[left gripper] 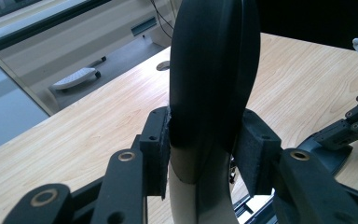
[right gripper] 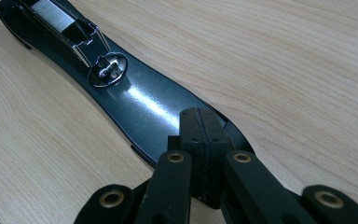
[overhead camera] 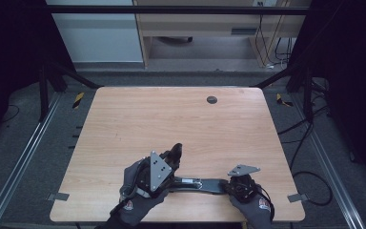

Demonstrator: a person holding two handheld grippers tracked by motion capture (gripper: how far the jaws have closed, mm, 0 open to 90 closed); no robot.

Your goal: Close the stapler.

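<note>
Our left gripper squeezes the raised top arm of the long black stapler, and that arm points up and away from us. Its jaws hug it from both sides. Our right gripper has its jaws shut tight, with nothing between them. Its tips press down on the shiny flat base of the stapler, at the end near our right hand. The stapler lies sideways on the light wooden table, close to us, running from one gripper to the other. We think the left hand is the one nearer the open part with the staples.
</note>
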